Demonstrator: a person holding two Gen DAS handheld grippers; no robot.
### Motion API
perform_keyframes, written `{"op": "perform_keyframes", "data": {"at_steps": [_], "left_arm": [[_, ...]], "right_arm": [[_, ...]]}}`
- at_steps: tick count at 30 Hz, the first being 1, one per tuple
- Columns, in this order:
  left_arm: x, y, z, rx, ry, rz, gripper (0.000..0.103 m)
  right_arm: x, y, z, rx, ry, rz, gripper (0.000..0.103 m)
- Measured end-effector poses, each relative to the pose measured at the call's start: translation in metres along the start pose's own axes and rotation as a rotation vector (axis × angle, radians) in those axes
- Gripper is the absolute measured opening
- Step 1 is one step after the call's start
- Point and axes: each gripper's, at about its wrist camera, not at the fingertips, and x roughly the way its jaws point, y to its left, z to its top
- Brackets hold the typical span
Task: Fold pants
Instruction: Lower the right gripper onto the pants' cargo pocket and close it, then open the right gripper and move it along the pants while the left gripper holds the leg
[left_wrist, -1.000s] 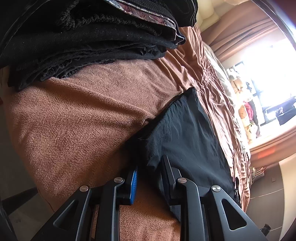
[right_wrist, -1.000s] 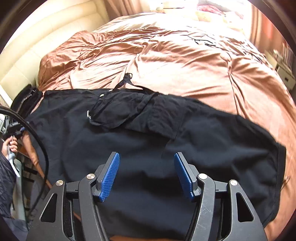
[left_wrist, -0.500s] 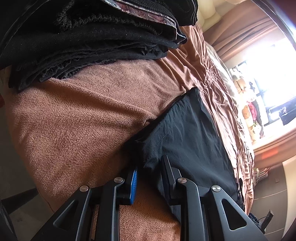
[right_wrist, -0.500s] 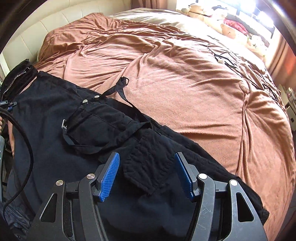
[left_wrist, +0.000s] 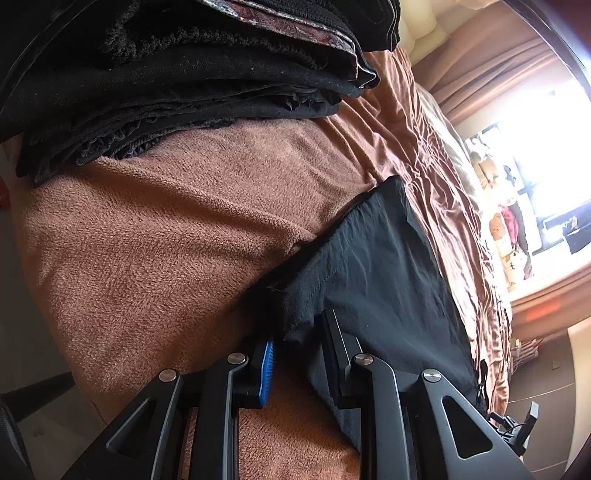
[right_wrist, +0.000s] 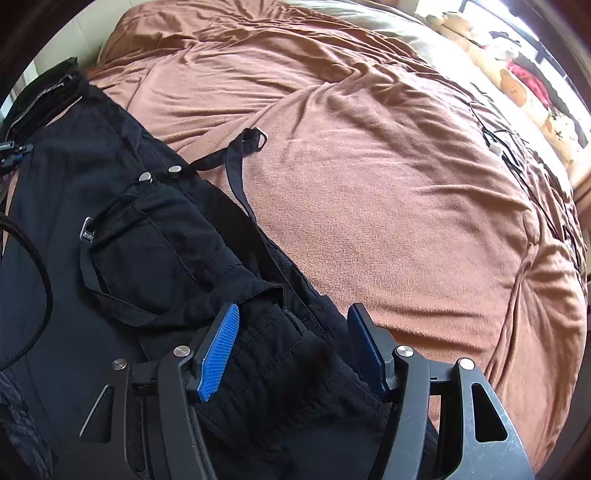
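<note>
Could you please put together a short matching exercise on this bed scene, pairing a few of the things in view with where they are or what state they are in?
Things:
1. left gripper
2. right gripper
3. stack of dark folded clothes
4. loose strap with a metal ring

States or places:
A. lying out on the brown blanket beside the pants
B. fingers apart above the pants, gripping nothing
C. piled at the blanket's edge
D. fingers pinching an edge of the pants

Pairs: 1-D, 2-B, 3-C, 4-A
</note>
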Motion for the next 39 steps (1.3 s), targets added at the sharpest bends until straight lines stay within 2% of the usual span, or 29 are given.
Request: {"op": "perform_keyframes", "data": {"at_steps": [2,4,7,9,10,11,16,19,21,30,33,35,39], "left_arm": [[0.000,0.000,0.000,-0.001,0.000,0.000,0.025],[0.000,0.000,0.000,-0.004,0.000,0.000,0.025],[0.002,0.001,0.001,-0.011,-0.001,-0.001,0.025],[0.002,0.002,0.002,-0.023,-0.002,-0.006,0.025],[0.002,0.003,0.002,-0.028,-0.004,-0.008,0.025],[0.002,0.002,0.002,-0.028,-0.005,-0.006,0.025],[0.001,0.000,0.002,-0.018,-0.007,0.004,0.025],[0.002,-0.002,0.004,-0.012,-0.004,0.003,0.025],[0.003,-0.004,0.006,0.000,-0.003,-0.003,0.029],[0.008,-0.006,0.009,0.012,-0.020,-0.004,0.029],[0.008,-0.005,0.012,0.022,-0.025,0.001,0.025],[0.008,-0.003,0.016,0.015,-0.030,-0.002,0.023],[0.008,0.001,0.023,0.003,-0.039,-0.002,0.022]], "right_arm": [[0.008,-0.004,0.001,-0.015,0.021,0.043,0.053],[0.014,-0.007,0.002,-0.022,0.035,0.079,0.052],[0.018,-0.009,0.004,-0.039,0.053,0.117,0.042],[0.021,-0.007,0.005,-0.062,0.062,0.095,0.036],[0.021,-0.007,0.005,-0.072,0.066,0.075,0.023],[0.020,-0.007,0.006,-0.080,0.070,0.053,0.016],[0.011,-0.005,0.006,-0.075,0.052,0.023,0.010],[0.004,-0.001,0.007,-0.073,0.032,-0.021,0.008],[0.003,-0.001,0.008,-0.067,0.018,-0.050,0.008],[0.018,0.003,0.011,-0.017,0.037,-0.119,0.008],[0.019,0.003,0.012,0.029,0.027,-0.143,0.013],[0.015,0.006,0.011,0.032,0.018,-0.159,0.020],[-0.001,0.009,0.011,0.055,0.005,-0.188,0.028]]}}
